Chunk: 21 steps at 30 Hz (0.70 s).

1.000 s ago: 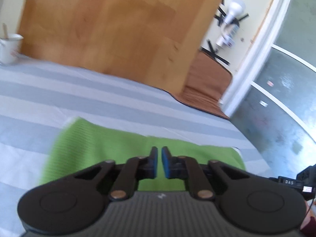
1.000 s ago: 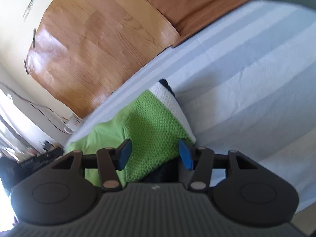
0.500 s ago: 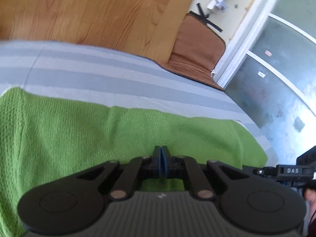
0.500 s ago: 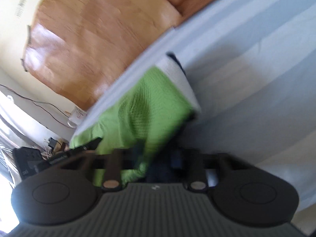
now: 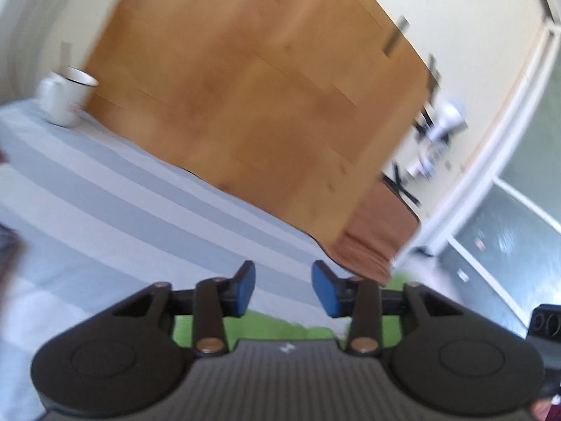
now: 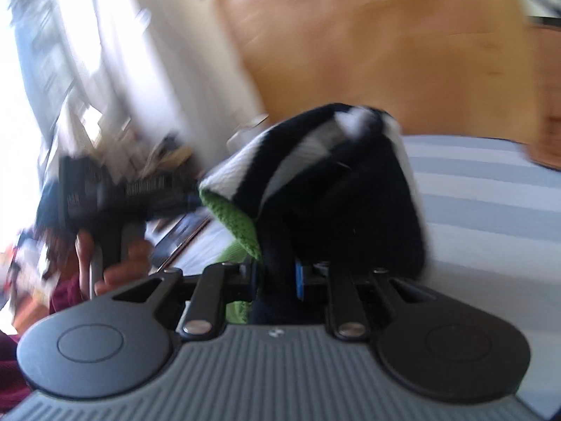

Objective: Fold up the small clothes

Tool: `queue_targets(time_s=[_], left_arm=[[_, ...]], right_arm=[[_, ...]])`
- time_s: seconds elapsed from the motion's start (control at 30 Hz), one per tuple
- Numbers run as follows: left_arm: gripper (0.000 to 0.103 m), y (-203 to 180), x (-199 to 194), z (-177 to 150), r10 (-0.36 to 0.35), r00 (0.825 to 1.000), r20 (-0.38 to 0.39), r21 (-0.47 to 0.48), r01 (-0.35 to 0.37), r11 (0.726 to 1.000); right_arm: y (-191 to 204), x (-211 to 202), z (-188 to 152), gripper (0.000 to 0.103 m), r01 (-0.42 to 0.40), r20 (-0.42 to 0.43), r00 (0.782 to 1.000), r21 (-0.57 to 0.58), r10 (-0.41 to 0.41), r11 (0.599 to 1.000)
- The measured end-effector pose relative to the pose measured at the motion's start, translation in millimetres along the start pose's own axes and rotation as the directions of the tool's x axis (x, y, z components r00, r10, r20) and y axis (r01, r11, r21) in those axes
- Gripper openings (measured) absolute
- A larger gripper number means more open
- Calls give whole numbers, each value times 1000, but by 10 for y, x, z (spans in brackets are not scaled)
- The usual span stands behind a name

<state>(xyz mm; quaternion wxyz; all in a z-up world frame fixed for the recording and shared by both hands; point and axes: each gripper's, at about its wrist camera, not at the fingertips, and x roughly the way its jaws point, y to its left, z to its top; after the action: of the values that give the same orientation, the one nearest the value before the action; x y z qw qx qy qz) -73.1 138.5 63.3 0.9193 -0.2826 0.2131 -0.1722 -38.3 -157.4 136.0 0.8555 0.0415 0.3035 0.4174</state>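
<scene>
Striped grey-and-white cloth (image 5: 105, 203) covers the table, with a white mug (image 5: 66, 96) at its far left corner against a wooden board (image 5: 252, 98). The left gripper (image 5: 283, 291) has just been opening; its blue pads stand apart with nothing between them, green knit (image 5: 277, 326) lying just beneath. The right gripper (image 6: 277, 279) is clamped on the navy, white and green garment (image 6: 336, 189), lifted above the table's near edge.
</scene>
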Motion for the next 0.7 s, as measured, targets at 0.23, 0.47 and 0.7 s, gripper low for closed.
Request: queue_targets(time_s=[0.23,0.47,0.7], left_arm=[[60,335,-140,-71,75,997,-23,-70,-76,995],[90,281,168,-173,122,987,-101,-8,-123,992],[103,215,365,-185,147,972,-181,41,-142,989]], right_arm=[[222,1187,-61,23,-65,-175,984,-119,44,991],[74,619,16,49,-173,-86,982,-80,166,982],[-711,-58,-49,58,-6,95,995,187,-12,982]])
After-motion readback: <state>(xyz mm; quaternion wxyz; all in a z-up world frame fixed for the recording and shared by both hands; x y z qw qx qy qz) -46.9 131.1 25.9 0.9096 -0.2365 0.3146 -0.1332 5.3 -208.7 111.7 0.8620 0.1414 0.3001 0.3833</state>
